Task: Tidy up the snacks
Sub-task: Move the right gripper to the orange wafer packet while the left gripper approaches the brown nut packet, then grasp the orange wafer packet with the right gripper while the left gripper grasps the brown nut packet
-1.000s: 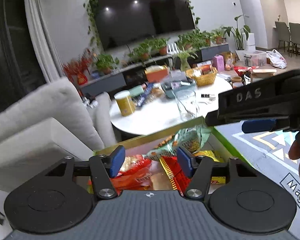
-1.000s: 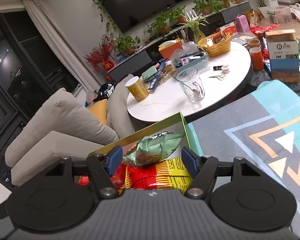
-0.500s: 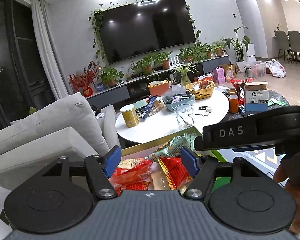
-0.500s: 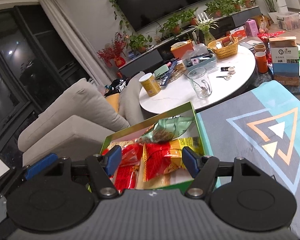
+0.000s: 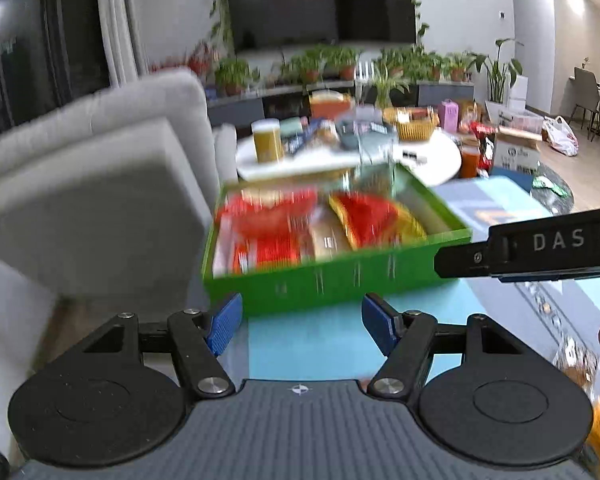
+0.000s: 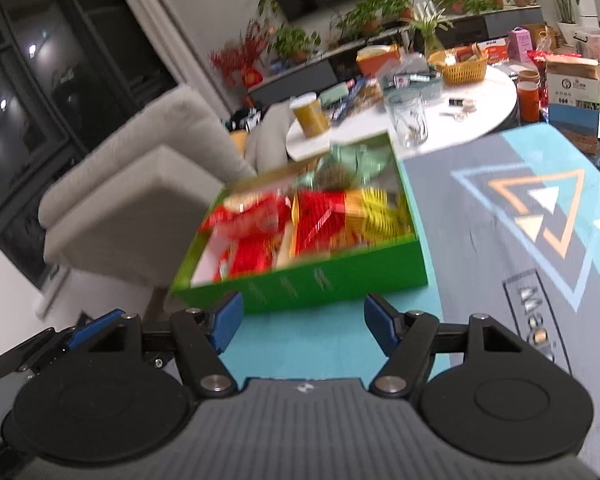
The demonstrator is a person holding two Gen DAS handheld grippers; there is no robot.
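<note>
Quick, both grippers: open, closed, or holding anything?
Left gripper: open, nothing between its jaws; they have just been opening.
Right gripper: open, holding nothing.

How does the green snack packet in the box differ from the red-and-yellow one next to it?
The green packet lies at the far end of the green box, crumpled and puffed up; the red-and-yellow packet lies nearer the camera, flatter. The green packet is pale and muted; the red-and-yellow packet is bright and glossy. Both lie inside the box, untouched by either gripper. Motion blur hides their print.
</note>
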